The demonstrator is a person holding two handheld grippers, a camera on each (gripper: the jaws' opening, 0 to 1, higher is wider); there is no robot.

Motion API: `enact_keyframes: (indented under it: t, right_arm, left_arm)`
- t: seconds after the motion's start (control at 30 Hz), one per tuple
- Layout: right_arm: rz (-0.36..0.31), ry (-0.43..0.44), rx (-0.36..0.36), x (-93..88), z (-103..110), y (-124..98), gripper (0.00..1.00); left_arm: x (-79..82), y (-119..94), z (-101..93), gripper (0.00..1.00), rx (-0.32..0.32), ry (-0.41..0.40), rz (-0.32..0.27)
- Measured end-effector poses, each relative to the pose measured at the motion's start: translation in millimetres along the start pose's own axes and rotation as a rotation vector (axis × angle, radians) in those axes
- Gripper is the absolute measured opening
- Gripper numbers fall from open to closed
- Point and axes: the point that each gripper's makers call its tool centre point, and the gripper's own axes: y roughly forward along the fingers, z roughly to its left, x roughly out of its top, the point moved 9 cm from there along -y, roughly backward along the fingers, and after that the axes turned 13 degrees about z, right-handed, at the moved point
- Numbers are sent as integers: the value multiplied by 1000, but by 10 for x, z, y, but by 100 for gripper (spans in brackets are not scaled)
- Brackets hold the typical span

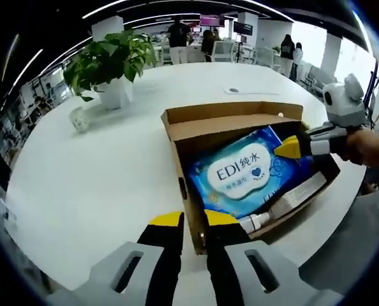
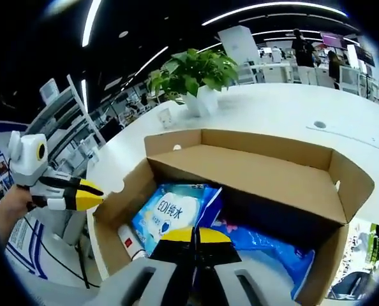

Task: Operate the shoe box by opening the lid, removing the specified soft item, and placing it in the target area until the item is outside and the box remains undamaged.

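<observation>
- An open brown corrugated-cardboard shoe box [image 1: 240,121] sits on a round white table [image 1: 100,185], lid flap folded back toward 12 o'clock in the left gripper view; inside lies a blue plastic soft pack of wet wipes [image 1: 247,173] with a white oval label.
- The wipes pack still lies in the box, near its middle; a white tube with a red mark [image 2: 131,243] rests beside it at the box's 7 o'clock corner in the right gripper view.
- The left gripper [image 1: 194,220], yellow-tipped with black jaws, appears nearly closed at or over the box's near wall at 6 o'clock; whether it actually pinches the cardboard cannot be told.
- The right gripper [image 2: 194,234] hangs above the pack with its jaws almost together, seemingly holding nothing.
- Likely handling: the pack looks light, floppy and slick-skinned, so it should crumple and could slide out of a shallow pinch; a hold on a crimped end seam or edge seems safer than on the smooth face.
- The cardboard walls look thin and easy to crease.
- Hard to make out: the pack's far end under the box's shadowed wall, any contact between jaws and pack, and the target area, which is not identifiable.
- A green potted plant in a white pot [image 1: 113,70] stands at 11 o'clock.
</observation>
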Motion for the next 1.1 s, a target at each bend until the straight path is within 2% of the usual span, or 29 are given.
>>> enact_keyframes:
  t: [0.07, 0.23, 0.47, 0.6, 0.77, 1.1]
  right_arm:
    - [-7, 6, -1, -7, -25, -23, 0]
    - [-12, 18, -3, -25, -48, -74, 0]
    - [-20, 13, -18, -40, -78, -132, 0]
    - [-26, 15, -22, -58, -107, -164, 0]
    - [-28, 17, -26, -73, -123, -173, 0]
    - [-26, 29, -22, -102, -170, -195, 0]
  left_arm:
    - [68, 15, -39, 11, -22, 18, -10]
    - [120, 166, -153, 13, -63, 65, 30]
    - [121, 400, -284, 16, -134, 100, 126]
    - [125, 505, -308, 24, -148, 110, 164]
    - [141, 628, -315, 25, -169, 101, 200]
    - [153, 882, -283, 22, -210, 25, 276]
